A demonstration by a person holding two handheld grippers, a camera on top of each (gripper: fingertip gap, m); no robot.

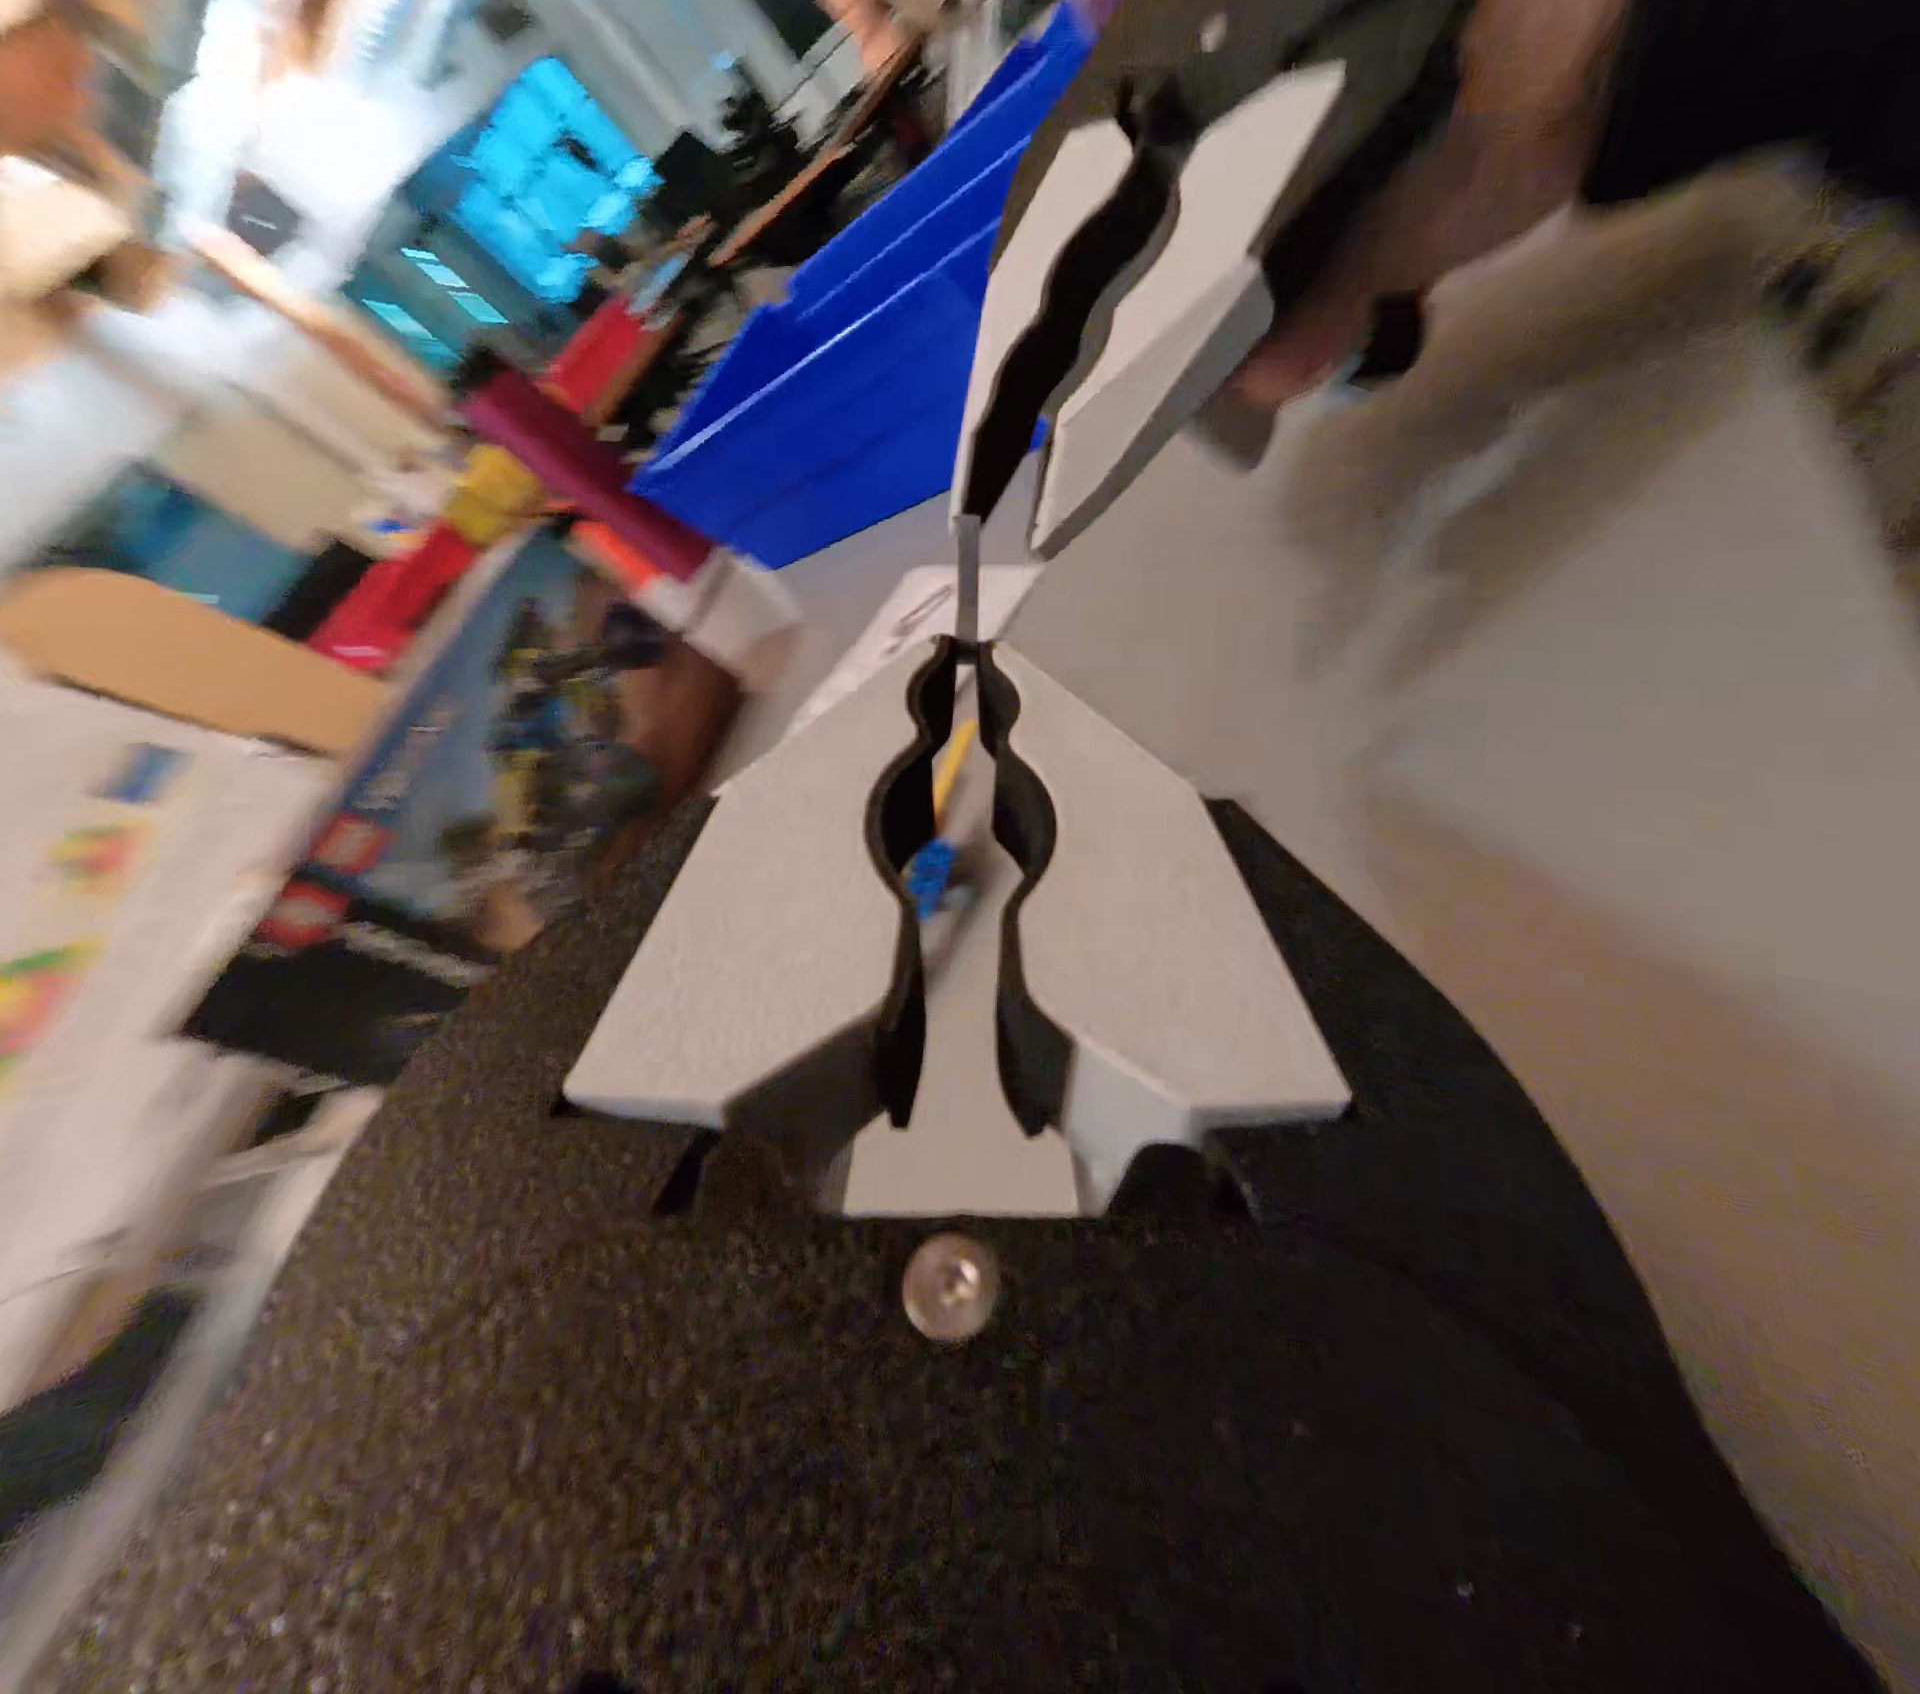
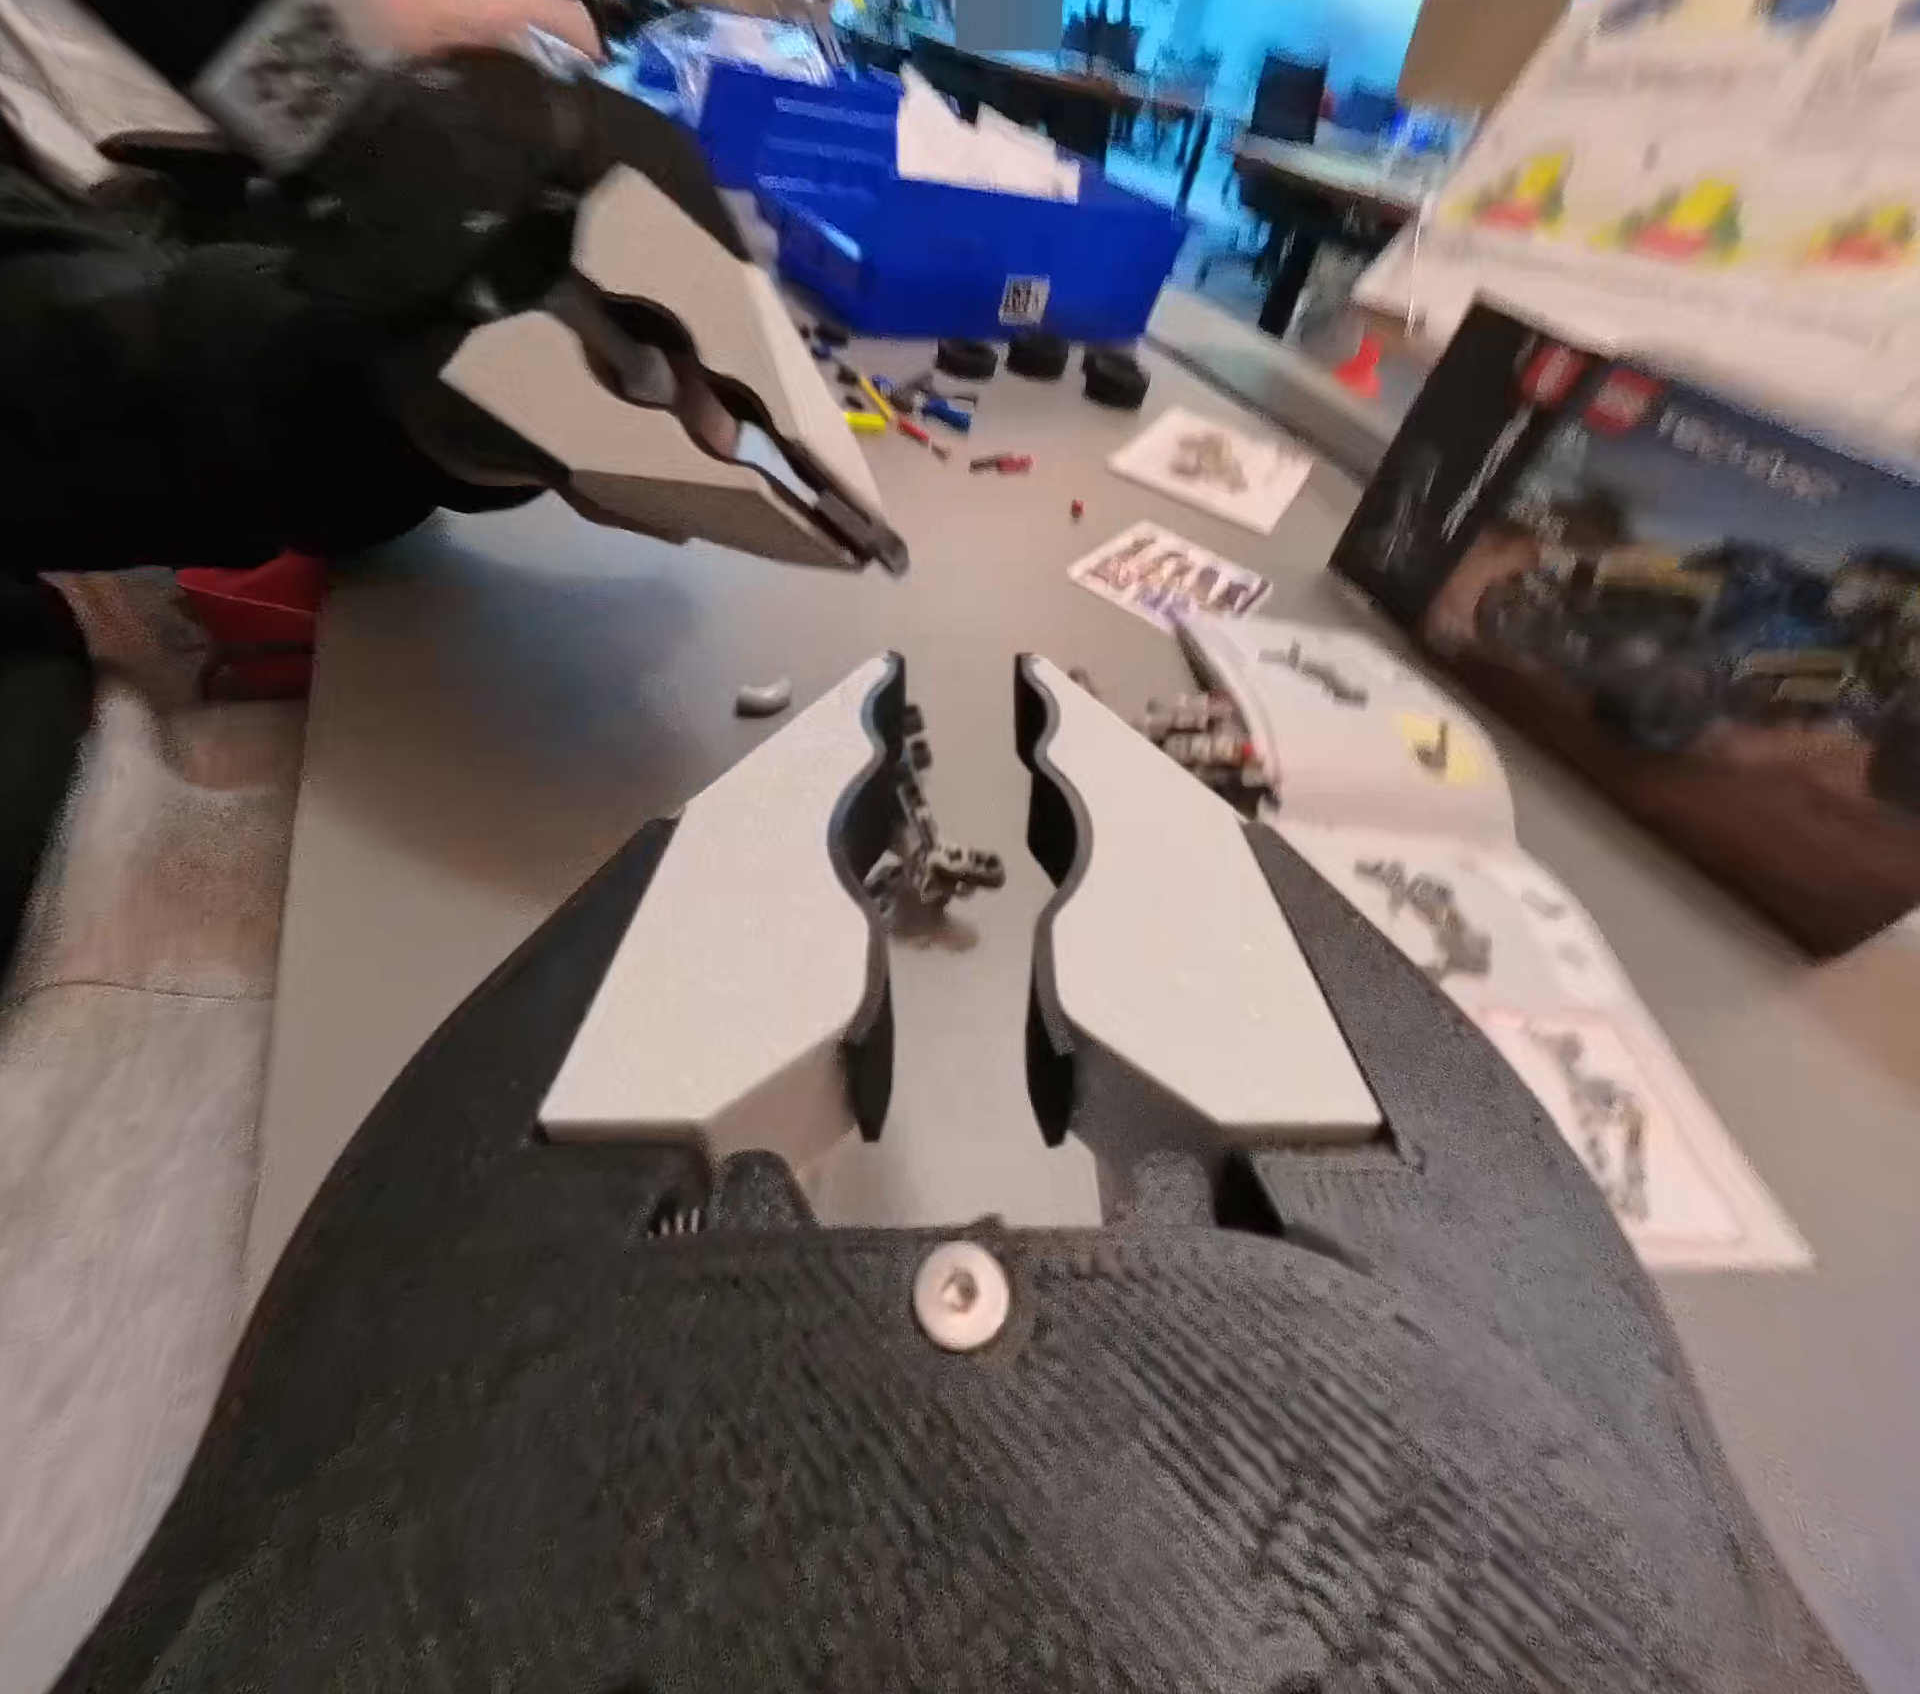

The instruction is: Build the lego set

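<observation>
**Inspector A:** Start at the left gripper (image 1: 966,645). State of the jaws?

**Inspector B:** Clenched at the tips on a thin grey flat strip-like piece (image 1: 968,579). In the left wrist view the strip stands out beyond the tips, its long axis running away from the camera, toward the far gripper. Its exact kind I cannot tell through the blur.

**Inspector A:** And the right gripper (image 2: 958,676)?

**Inspector B:** Jaws released, a clear gap between them, nothing held. In the left wrist view the right gripper sits just beyond the strip's far end; whether it touches I cannot tell.

**Inspector A:** Where is the work itself?

**Inspector B:** A small dark grey assembly of lego beams (image 2: 920,870) lies on the grey desk (image 2: 540,709), seen through the right gap, toward its left jaw. It runs roughly along the jaws' line, near to far. The right gripper is nearer it; the left gripper hangs farther off, to the left and raised.

**Inspector A:** Beyond that?

**Inspector B:** An open white instruction booklet (image 2: 1434,823) to the right, a dark printed set box (image 2: 1662,605) behind it, loose coloured pins and black tyres (image 2: 1039,356) farther off, before a blue bin (image 2: 935,221).

**Inspector A:** Judgement?

**Inspector B:** Either the strip passes across, or the right jaws drop onto the assembly. The frames do not settle which.
</observation>
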